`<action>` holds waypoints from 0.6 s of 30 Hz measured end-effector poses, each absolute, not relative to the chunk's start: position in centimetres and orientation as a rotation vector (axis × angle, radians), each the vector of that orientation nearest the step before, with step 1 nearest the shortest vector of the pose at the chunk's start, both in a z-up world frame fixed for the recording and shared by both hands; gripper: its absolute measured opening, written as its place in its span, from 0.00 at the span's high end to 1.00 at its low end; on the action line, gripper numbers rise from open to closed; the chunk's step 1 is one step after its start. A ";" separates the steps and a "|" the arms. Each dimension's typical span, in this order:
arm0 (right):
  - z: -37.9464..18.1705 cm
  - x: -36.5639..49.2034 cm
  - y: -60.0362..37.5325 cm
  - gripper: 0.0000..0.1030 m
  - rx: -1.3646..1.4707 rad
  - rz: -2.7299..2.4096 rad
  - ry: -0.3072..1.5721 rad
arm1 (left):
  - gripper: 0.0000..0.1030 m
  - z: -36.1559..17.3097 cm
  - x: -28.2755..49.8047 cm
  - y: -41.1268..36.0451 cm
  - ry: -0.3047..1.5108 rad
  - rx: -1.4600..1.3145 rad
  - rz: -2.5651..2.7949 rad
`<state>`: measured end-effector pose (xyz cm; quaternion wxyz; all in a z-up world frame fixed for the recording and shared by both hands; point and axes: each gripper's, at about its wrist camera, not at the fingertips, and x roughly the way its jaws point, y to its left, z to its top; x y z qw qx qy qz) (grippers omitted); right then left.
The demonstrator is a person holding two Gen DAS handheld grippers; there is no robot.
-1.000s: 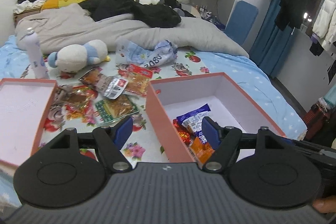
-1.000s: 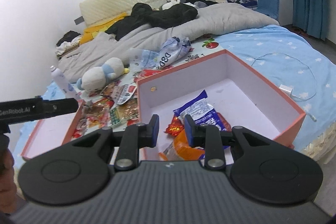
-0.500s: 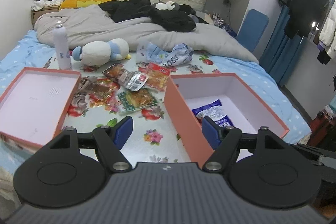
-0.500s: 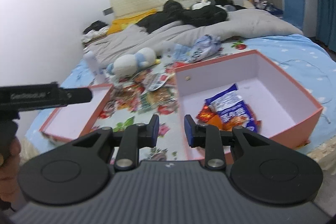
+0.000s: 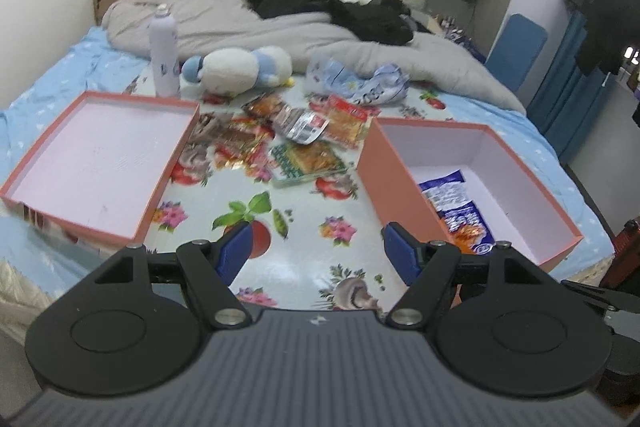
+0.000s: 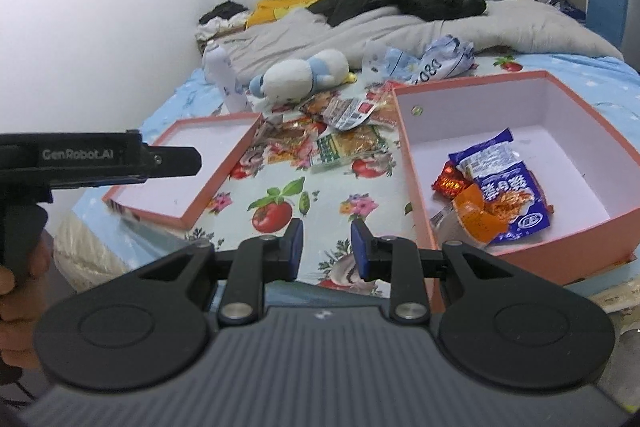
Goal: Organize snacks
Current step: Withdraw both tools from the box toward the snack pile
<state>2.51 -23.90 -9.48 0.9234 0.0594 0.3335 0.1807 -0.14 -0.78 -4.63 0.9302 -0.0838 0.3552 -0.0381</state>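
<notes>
Right wrist: right tongs [image 6: 326, 247] narrow, left tongs [image 5: 318, 251] wide, both empty; plush toy [image 6: 302, 75] behind snacks [image 6: 340, 135].

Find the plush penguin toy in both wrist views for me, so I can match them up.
Left wrist: plush penguin toy, upper centre-left, just right of the white spray bottle.
Right wrist: plush penguin toy, upper centre, behind the loose snacks.
Shared landmark: the white spray bottle stands left of it in both.
</notes>
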 end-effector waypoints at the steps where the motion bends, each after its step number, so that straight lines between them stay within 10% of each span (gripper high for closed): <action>1: -9.6 2.7 -23.7 0.70 0.116 0.373 0.688 | 0.26 -4.9 0.2 -0.6 0.738 -0.174 -0.075; 18: -11.4 8.4 -20.4 0.70 0.061 0.373 0.730 | 0.25 -8.1 8.3 1.9 0.817 -0.196 -0.037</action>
